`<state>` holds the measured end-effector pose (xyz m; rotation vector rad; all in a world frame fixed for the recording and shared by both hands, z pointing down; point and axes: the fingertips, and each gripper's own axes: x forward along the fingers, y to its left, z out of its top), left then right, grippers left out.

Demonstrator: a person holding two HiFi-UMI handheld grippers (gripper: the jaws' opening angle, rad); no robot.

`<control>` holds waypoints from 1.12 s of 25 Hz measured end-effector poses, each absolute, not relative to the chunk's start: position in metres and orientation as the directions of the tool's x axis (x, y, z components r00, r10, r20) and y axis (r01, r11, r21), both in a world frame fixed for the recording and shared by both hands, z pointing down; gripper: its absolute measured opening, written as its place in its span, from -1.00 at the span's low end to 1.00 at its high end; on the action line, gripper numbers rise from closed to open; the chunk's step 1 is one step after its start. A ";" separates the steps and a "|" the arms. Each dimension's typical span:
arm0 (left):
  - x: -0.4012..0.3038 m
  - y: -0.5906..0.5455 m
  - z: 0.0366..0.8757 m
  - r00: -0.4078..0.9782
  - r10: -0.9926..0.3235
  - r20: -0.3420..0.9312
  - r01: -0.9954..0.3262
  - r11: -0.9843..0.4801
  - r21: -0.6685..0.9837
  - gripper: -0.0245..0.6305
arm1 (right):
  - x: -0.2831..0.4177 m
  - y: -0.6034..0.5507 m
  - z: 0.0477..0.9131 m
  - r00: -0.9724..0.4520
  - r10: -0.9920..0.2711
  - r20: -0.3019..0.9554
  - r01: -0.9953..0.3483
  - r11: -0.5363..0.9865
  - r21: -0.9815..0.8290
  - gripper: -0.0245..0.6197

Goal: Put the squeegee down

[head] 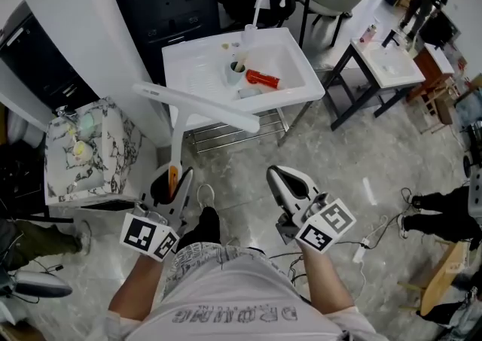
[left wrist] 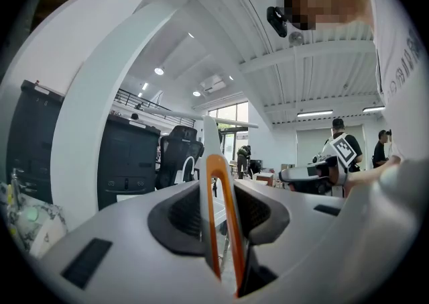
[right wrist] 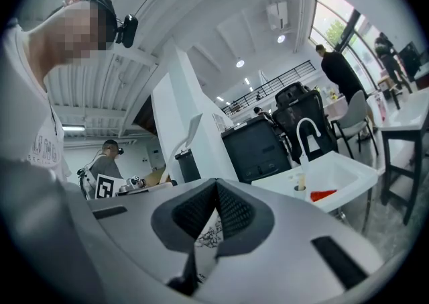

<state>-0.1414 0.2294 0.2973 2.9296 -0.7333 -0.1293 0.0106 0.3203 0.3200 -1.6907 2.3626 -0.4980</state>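
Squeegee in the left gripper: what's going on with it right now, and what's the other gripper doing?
The person holds the squeegee by its handle in the left gripper, whose jaws are clamped on the orange-edged loop of the handle. The white blade is up in the air on the near side of the white sink, so it has not been put down yet. The right gripper is closed with nothing in it, held out beside the left one above the floor.

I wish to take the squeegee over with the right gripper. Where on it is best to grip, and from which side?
Probably the bare white shaft, between the left gripper and the blade, coming from the right: it is slim and free there, while the blade lies wide across.
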 end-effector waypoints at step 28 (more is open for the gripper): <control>-0.104 0.012 0.319 0.908 -0.420 -0.009 -0.411 -0.892 0.187 -0.56 | 0.039 0.112 0.327 -0.275 -0.956 0.099 -0.893 0.216 -0.394 -0.90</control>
